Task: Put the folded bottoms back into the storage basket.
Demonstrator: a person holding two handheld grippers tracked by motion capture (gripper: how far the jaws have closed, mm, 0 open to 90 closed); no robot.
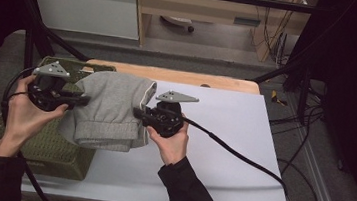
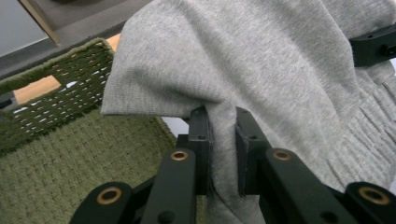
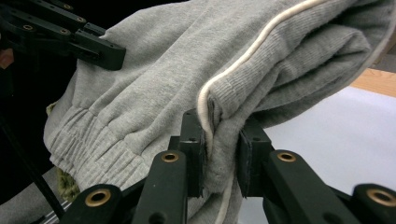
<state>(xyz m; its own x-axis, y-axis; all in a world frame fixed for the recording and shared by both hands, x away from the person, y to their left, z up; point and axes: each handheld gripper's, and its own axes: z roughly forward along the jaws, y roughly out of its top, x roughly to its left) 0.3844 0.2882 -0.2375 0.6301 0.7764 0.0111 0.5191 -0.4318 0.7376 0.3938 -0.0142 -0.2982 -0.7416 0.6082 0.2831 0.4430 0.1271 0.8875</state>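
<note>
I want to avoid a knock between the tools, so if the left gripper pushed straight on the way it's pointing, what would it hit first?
The left gripper points across at the folded grey garment it already pinches, so more of that cloth comes first. Beyond it, probably the right gripper, clamped on the opposite edge; depth is hard to judge.

- We see a grey sweat garment [image 1: 108,105], folded over in several layers, hanging in the air between the two sides where it is pinched.
- Its fabric is soft heathered knit, with a ribbed elastic cuff or waistband [image 1: 104,138] along the lower edge and an off-white cord or piping [image 3: 243,58] running along one fold.
- Its left part hangs over the green woven basket [image 1: 41,146], its right part over the white table sheet [image 1: 231,151].
- Its top sags in a curve between the pinched sides, and its bottom edge droops towards the basket rim; we cannot tell whether it touches.
</note>
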